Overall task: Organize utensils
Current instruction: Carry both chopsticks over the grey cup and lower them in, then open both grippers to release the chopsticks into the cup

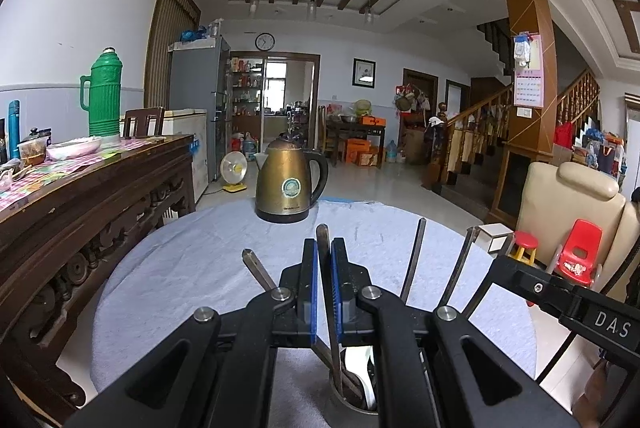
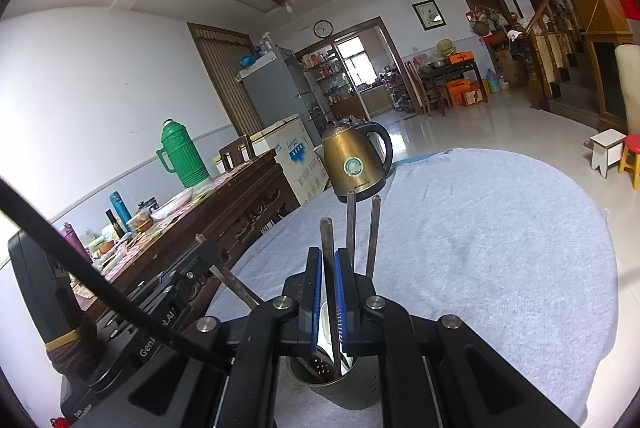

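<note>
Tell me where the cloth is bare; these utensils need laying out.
Bare: the wide cloth right of the kettle, and the strip between kettle and holder. Crowded: the holder, with both grippers shut on handles, and the wooden table.

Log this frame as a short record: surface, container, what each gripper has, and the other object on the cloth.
surface: round table under a light blue cloth
container: dark utensil holder near the table's front edge, several metal utensil handles standing in it
left gripper: shut on a metal utensil handle standing in the holder
right gripper: shut on another metal utensil handle in the same holder
other object: brass-coloured electric kettle, upright at the far edge, untouched
</note>
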Tool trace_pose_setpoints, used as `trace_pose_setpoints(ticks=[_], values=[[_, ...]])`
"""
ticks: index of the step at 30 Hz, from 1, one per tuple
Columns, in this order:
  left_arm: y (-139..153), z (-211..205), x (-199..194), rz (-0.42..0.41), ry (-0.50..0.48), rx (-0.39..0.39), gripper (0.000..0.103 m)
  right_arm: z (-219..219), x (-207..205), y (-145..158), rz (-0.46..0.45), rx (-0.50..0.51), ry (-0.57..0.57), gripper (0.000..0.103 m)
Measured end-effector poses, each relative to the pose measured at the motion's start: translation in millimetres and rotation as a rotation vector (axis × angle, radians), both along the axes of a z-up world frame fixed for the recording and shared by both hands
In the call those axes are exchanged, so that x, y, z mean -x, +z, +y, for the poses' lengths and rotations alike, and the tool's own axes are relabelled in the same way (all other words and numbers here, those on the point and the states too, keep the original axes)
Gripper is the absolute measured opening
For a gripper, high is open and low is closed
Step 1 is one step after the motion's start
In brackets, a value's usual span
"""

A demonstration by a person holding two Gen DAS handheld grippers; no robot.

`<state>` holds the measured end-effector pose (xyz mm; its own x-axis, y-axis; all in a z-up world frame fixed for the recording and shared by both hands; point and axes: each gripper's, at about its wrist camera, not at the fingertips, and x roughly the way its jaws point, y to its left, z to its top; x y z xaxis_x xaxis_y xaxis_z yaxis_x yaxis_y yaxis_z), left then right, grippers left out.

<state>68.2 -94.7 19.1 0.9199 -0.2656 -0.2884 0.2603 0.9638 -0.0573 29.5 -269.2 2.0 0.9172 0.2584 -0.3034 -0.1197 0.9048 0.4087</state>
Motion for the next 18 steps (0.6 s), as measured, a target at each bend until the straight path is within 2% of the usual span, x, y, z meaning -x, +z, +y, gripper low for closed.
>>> trace_pose_setpoints(ticks=[16, 18], values=[[-6.1, -3.2, -4.9, 0.125, 0.011, -0.051, 0.007, -2.6, -2.2, -4.1, 0.047, -0.052, -0.008, 0.008], [-9.5, -4.0, -7.3, 0.159, 0.008, -0.055, 0.011, -3.0, -2.6, -2.6, 0.051, -0.059, -0.007, 0.017]])
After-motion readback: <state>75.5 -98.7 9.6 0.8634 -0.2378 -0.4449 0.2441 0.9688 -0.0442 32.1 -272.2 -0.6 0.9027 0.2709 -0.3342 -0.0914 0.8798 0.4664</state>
